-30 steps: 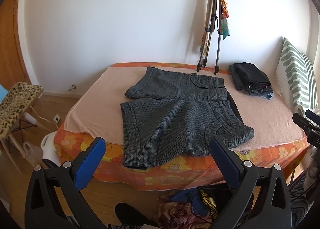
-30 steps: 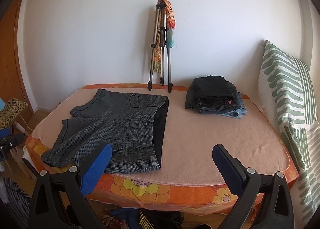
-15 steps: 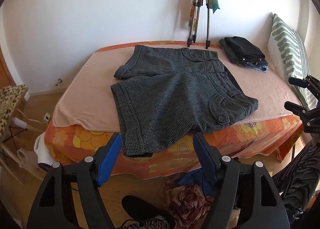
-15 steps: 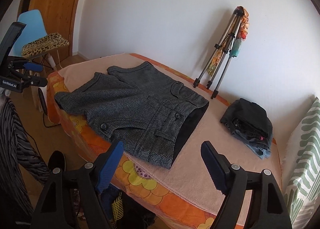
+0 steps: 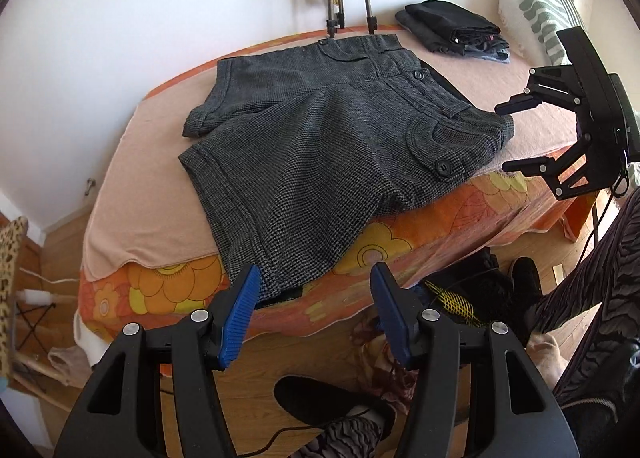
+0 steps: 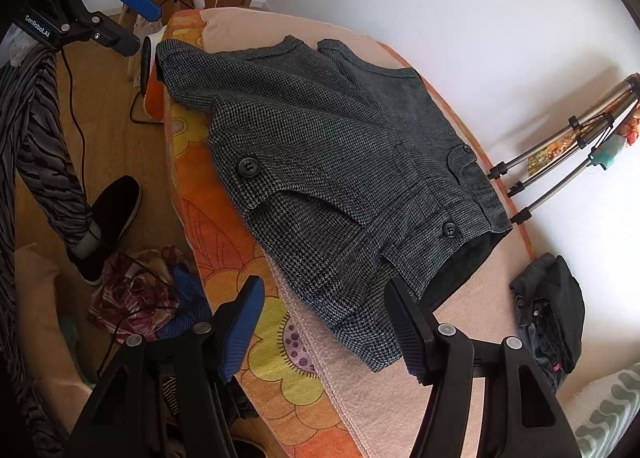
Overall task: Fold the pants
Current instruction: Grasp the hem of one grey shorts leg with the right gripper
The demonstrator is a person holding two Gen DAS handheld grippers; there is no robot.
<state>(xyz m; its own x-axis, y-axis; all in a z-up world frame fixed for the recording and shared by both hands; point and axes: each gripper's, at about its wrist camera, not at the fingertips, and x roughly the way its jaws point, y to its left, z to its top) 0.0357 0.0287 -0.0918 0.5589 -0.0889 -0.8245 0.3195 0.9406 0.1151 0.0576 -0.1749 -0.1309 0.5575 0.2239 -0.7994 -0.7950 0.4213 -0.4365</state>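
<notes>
Left tongs (image 5: pixel 314 298) gaping wide, holding nothing, hovering just off the hem of the near leg of the grey houndstooth shorts (image 5: pixel 332 154), which is overhanging the bed (image 5: pixel 120 162) edge. Right tongs (image 6: pixel 324 322) also gaping wide and empty, poised at the waistband corner. Shorts lying flat, long axis running left-right between the tongs. Folded clothes pile (image 6: pixel 548 310) and tripod (image 6: pixel 560 154) sitting well apart; open blanket beyond for folding.
</notes>
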